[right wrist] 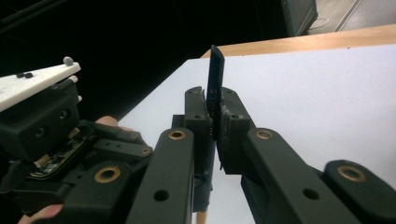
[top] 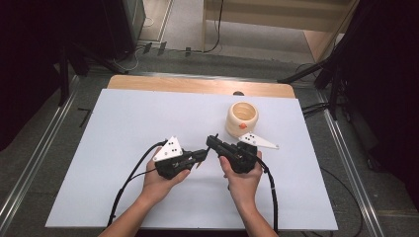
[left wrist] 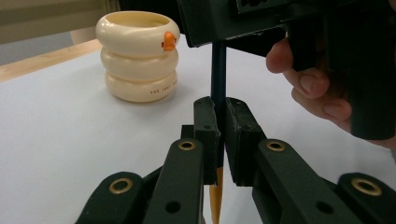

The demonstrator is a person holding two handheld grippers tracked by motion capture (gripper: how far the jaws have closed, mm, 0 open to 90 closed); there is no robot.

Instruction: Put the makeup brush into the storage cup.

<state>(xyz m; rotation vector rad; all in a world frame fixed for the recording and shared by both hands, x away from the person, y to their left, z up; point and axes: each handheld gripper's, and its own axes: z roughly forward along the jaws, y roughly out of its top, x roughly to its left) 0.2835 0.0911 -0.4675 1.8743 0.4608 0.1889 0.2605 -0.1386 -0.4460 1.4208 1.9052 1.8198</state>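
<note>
A: Where is the slim dark-blue pen with the orange tip (left wrist: 218,88)?

B: Above the white table (top: 123,148), pinched by both: left gripper (left wrist: 218,140) low, right gripper (right wrist: 214,123) higher. The ribbed cream cup (top: 242,118) stands nearby.

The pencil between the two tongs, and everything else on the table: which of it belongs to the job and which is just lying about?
In the job:
- dark pencil, clamped by both
- left tongs, shut on it
- right tongs, shut on it

Lying about:
- cream ringed holder with an orange mark, standing apart on the white table
</note>
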